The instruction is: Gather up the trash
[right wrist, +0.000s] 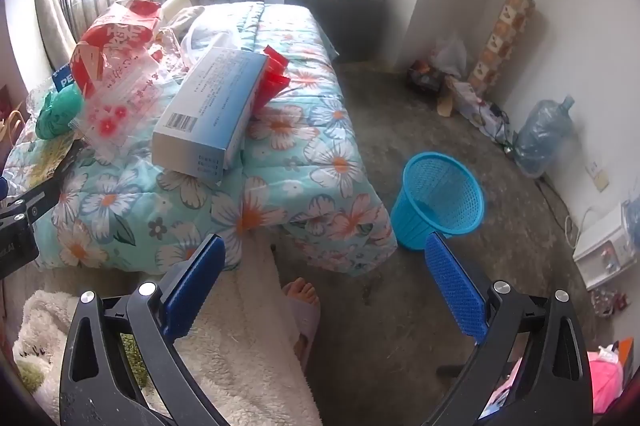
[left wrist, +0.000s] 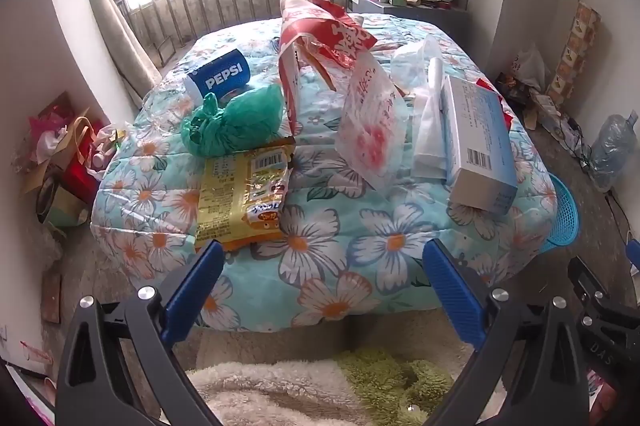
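Trash lies on a flowered quilt [left wrist: 320,250]: a Pepsi cup [left wrist: 219,77], a knotted green bag [left wrist: 236,122], a yellow snack wrapper [left wrist: 244,198], a red and white plastic bag [left wrist: 320,38], a clear printed bag [left wrist: 372,122] and a pale blue carton [left wrist: 476,142]. My left gripper [left wrist: 322,262] is open and empty at the quilt's near edge, its left finger beside the wrapper. My right gripper [right wrist: 322,258] is open and empty, low beside the quilt [right wrist: 280,162]. A blue mesh waste basket [right wrist: 438,200] stands on the floor just beyond its right finger. The carton [right wrist: 208,106] overhangs the quilt.
A water jug [right wrist: 540,138] and clutter line the right wall. Bags and boxes [left wrist: 60,162] pile at the left wall. A cluttered cabinet [left wrist: 404,2] stands behind the quilt. The person's foot [right wrist: 302,302] and fleecy robe [right wrist: 240,338] are below my right gripper.
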`<action>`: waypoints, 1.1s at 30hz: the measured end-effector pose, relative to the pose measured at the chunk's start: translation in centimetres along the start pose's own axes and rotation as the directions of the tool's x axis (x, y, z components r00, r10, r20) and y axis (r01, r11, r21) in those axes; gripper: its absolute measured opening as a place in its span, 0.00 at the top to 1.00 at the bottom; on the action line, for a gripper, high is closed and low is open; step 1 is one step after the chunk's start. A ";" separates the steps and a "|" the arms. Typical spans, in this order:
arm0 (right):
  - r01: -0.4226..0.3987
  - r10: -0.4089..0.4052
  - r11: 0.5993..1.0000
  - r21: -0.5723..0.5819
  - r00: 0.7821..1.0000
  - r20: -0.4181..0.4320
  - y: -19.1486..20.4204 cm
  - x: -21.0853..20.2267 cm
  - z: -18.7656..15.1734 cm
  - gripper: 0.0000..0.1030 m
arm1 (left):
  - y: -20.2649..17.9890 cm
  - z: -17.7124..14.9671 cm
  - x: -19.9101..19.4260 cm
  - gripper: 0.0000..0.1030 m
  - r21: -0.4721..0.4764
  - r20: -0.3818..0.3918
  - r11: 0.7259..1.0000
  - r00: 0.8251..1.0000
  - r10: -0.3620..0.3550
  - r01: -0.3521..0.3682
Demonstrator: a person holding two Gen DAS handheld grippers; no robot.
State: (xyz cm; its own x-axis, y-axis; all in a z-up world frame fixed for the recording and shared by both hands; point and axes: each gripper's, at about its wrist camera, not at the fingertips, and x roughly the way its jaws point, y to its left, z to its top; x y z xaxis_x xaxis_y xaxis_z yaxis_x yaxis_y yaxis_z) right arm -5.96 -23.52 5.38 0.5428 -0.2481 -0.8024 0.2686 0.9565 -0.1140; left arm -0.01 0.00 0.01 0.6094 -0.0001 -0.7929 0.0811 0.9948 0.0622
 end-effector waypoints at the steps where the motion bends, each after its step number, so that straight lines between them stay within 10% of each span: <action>1: 0.001 -0.001 1.000 0.000 1.000 0.001 0.0 0.0 0.0 0.08 | 0.0 0.0 0.0 0.05 0.000 0.000 1.000 1.000 0.001 -0.001; 33: -0.004 0.004 1.000 0.007 1.000 0.009 0.4 -0.4 0.0 0.08 | 0.8 0.1 0.0 0.05 0.001 0.012 1.000 1.000 0.018 -0.018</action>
State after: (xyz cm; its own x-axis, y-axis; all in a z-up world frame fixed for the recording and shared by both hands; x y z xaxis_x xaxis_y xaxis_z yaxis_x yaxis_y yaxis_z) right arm -6.05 -23.05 5.68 0.5507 -0.2459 -0.7977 0.2718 0.9564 -0.1072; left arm 0.11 0.82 0.09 0.6202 0.0164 -0.7843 0.0709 0.9945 0.0768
